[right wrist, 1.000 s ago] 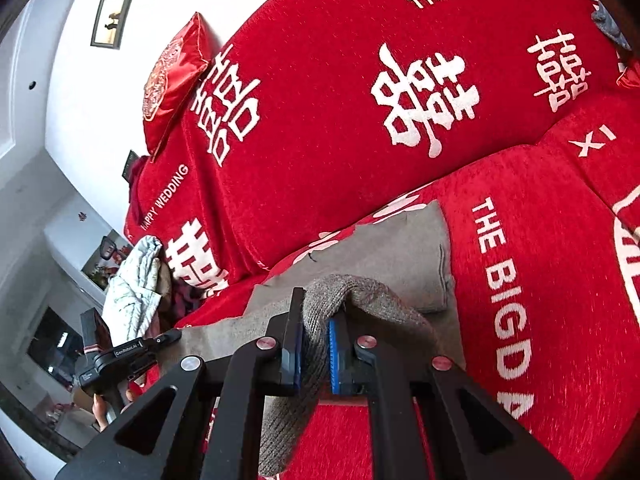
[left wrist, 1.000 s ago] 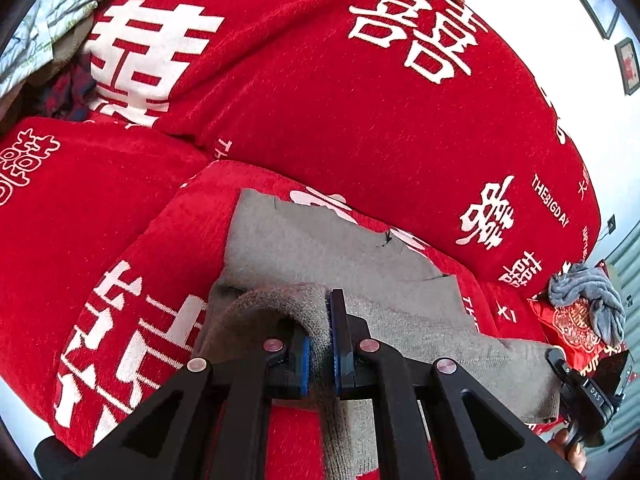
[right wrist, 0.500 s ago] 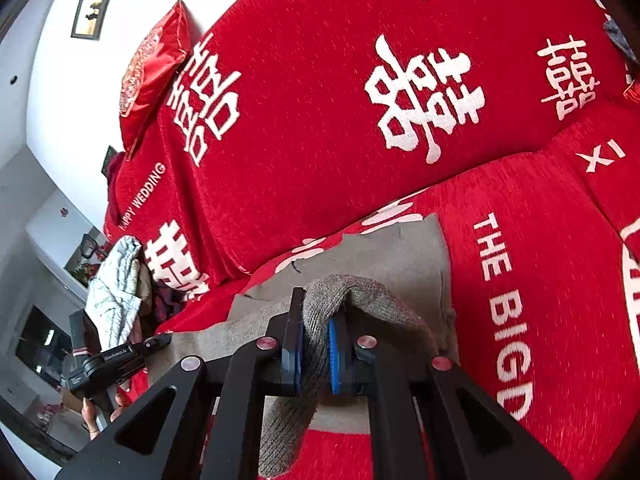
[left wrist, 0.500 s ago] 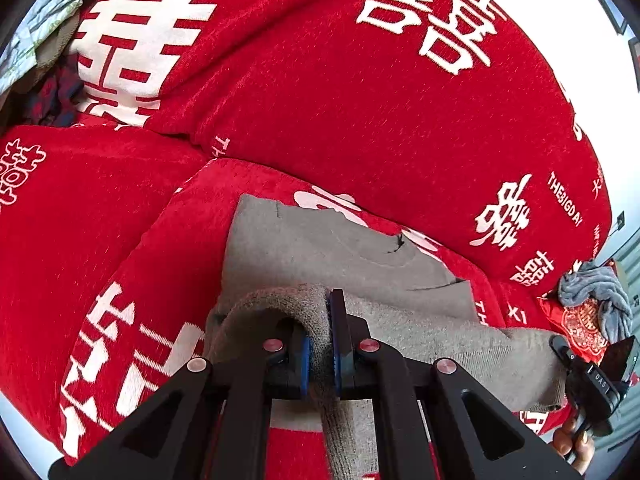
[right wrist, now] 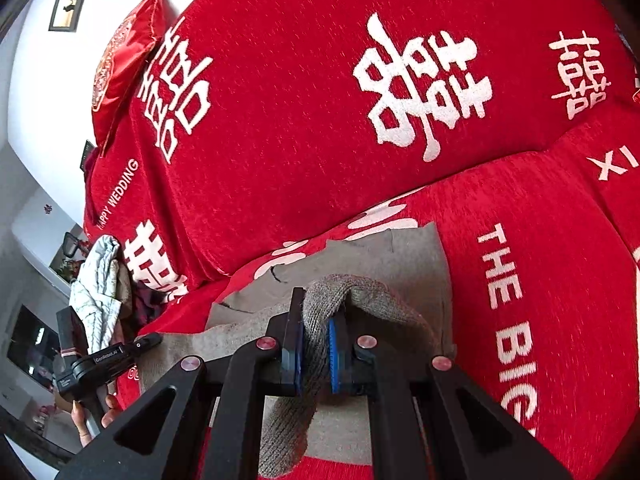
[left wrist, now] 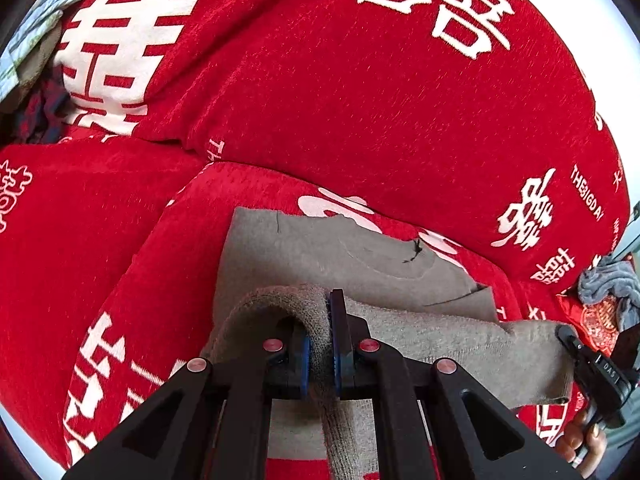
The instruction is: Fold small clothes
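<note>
Both hand-held grippers are clamped on the same grey knit garment. Seen from the left wrist, the left gripper (left wrist: 319, 344) pinches a raised fold of the grey knit garment (left wrist: 440, 344) between its blue pads (left wrist: 305, 356), jaws narrowed hard against the cloth, with a strip of knit hanging down below them. The far part of the garment lies flat on the seat of the red sofa cover (left wrist: 360, 120), its cut neckline toward the backrest. A lifted edge stretches rightward to the right gripper (left wrist: 592, 372), which appears at the frame's edge with fingers of the holding hand below it. A bunched grey cloth (left wrist: 612, 292) rests on a red cushion farther right; a pale rumpled cloth (left wrist: 36, 36) sits at the upper left.

Seen from the right wrist, the right gripper (right wrist: 316, 354) likewise grips a humped fold of the garment (right wrist: 396, 264), jaws nearly together on the knit. The left gripper (right wrist: 108, 360) shows at lower left, at the garment's other corner. A red embroidered cushion (right wrist: 120, 64) leans at the sofa's top, below a framed picture (right wrist: 70, 2) on the white wall.
</note>
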Motion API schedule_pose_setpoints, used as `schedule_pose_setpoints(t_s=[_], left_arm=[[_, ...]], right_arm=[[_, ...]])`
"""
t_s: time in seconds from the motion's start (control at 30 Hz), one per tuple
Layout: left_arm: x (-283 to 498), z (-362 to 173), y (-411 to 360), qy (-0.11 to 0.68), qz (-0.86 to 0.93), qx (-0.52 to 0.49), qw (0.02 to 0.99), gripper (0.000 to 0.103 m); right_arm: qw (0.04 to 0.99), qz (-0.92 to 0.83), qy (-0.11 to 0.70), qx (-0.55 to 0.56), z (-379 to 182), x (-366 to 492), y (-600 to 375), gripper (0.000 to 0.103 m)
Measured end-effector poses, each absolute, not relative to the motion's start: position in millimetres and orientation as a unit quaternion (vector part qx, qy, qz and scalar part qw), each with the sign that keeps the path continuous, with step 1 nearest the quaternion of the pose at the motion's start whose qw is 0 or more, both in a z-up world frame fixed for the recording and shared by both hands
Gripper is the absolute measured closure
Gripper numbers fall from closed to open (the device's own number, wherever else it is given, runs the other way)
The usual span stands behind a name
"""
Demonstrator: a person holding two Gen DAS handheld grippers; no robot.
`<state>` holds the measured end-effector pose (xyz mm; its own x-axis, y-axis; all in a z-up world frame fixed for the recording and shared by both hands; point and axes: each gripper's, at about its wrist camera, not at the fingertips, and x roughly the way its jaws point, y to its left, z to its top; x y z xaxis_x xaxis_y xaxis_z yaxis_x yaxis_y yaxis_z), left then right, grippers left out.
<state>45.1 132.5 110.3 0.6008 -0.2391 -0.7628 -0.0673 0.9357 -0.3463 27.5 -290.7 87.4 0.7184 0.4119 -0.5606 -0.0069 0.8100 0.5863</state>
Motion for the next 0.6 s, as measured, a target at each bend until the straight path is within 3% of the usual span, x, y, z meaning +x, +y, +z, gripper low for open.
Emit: schedule_pose_setpoints(t_s=[0.6], left_arm=[[113, 47, 128, 0.499, -0.029, -0.153, 0.852, 0.094]], right_arm=[[0.867, 0.071, 0.407, 0.279, 38, 90, -295, 0.093]])
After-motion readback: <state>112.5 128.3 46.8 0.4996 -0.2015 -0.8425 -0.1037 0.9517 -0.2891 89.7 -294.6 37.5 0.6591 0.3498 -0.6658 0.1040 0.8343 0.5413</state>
